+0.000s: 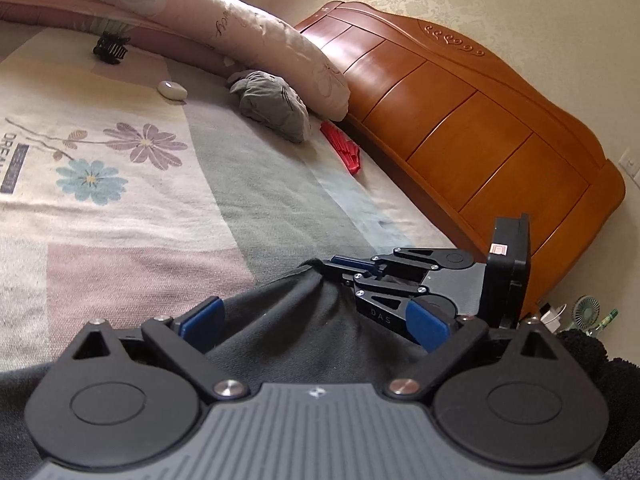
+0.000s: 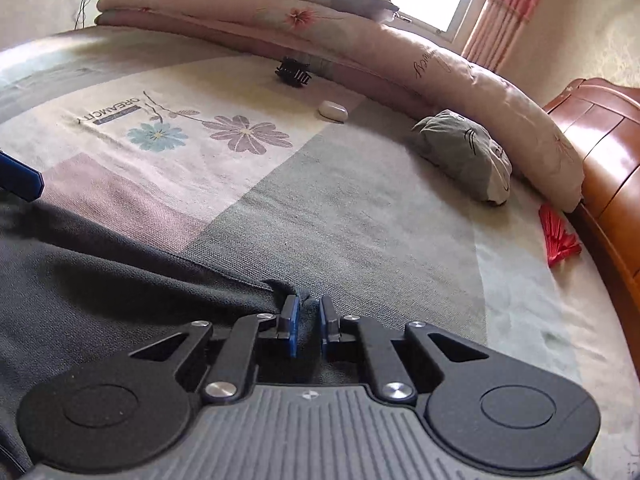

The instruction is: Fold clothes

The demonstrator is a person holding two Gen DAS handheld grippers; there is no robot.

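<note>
Right wrist view: right gripper [image 2: 308, 326], angled down, clamps the dark garment [image 2: 100, 280] edge on the bed [image 2: 360, 220]; left gripper [image 1: 316, 322] hovers wide-jawed, holding nothing.

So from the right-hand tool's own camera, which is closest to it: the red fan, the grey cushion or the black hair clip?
1. Red fan, on the right, by the wooden bed frame.
2. Grey cushion, farther back, against the folded quilt.
3. Black hair clip, farthest, up near the quilt's far end.
</note>
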